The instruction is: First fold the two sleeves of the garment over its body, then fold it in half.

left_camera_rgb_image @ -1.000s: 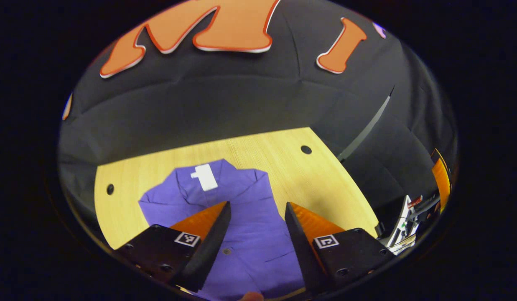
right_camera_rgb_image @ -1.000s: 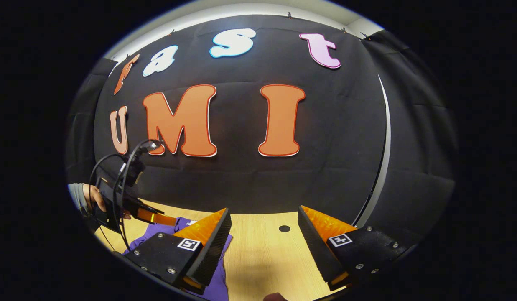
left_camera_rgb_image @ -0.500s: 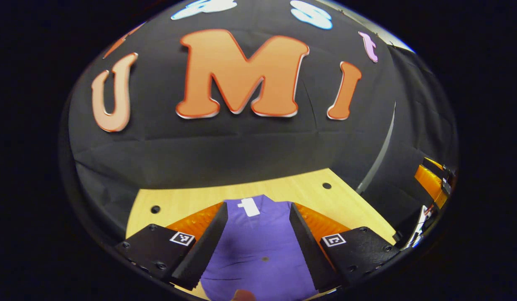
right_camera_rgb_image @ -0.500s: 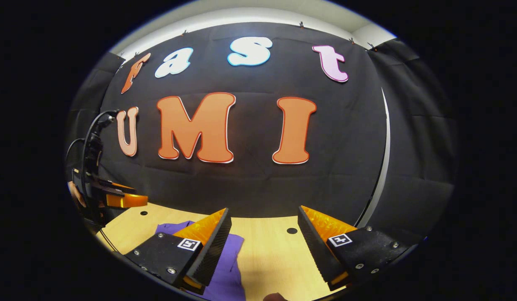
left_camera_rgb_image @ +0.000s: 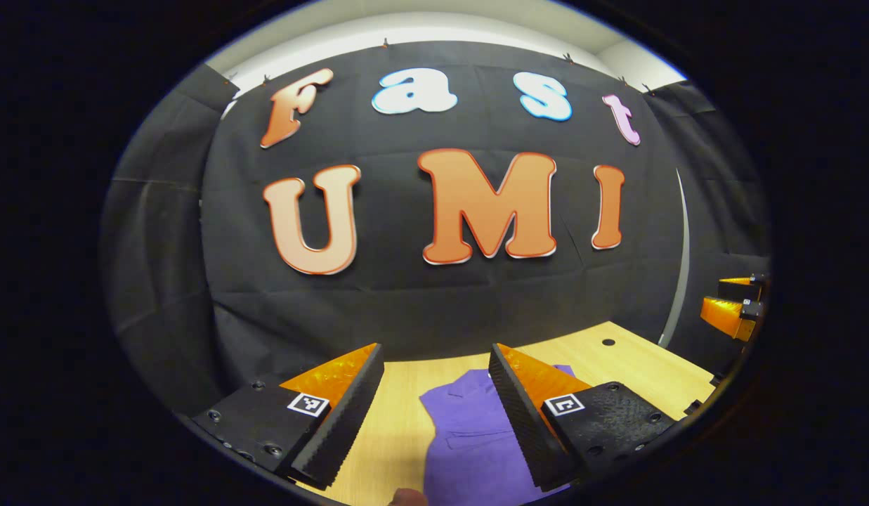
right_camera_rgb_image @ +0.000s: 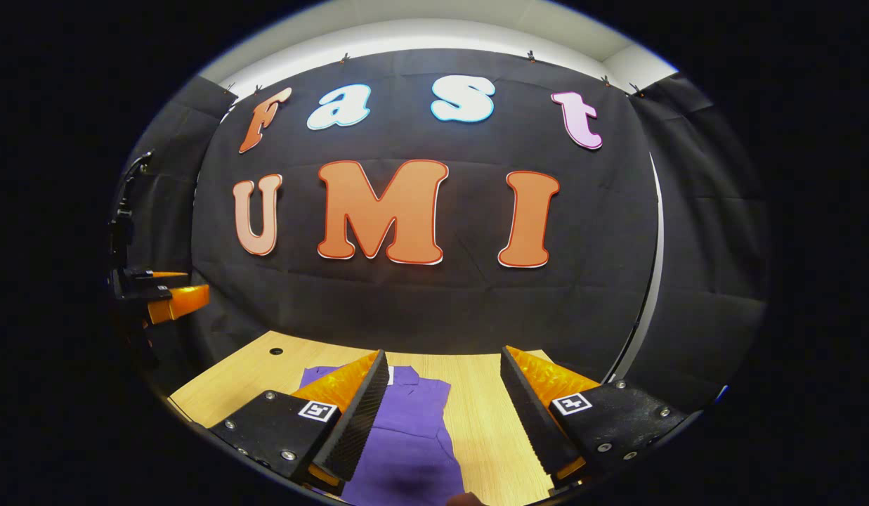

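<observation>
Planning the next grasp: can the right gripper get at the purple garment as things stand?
Probably yes. The right gripper is open and holds nothing, and the purple garment lies flat on the wooden table just ahead and below, with nothing between them.

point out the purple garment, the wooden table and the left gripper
purple garment (right_camera_rgb_image: 406, 429): right gripper view, folded body.
wooden table (right_camera_rgb_image: 483, 414): right gripper view, bare top.
left gripper (left_camera_rgb_image: 434, 393): left gripper view, between fingertips.

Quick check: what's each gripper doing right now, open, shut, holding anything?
Left gripper: open, holding nothing, above the purple garment.
Right gripper: open, holding nothing, above the wooden table.
</observation>
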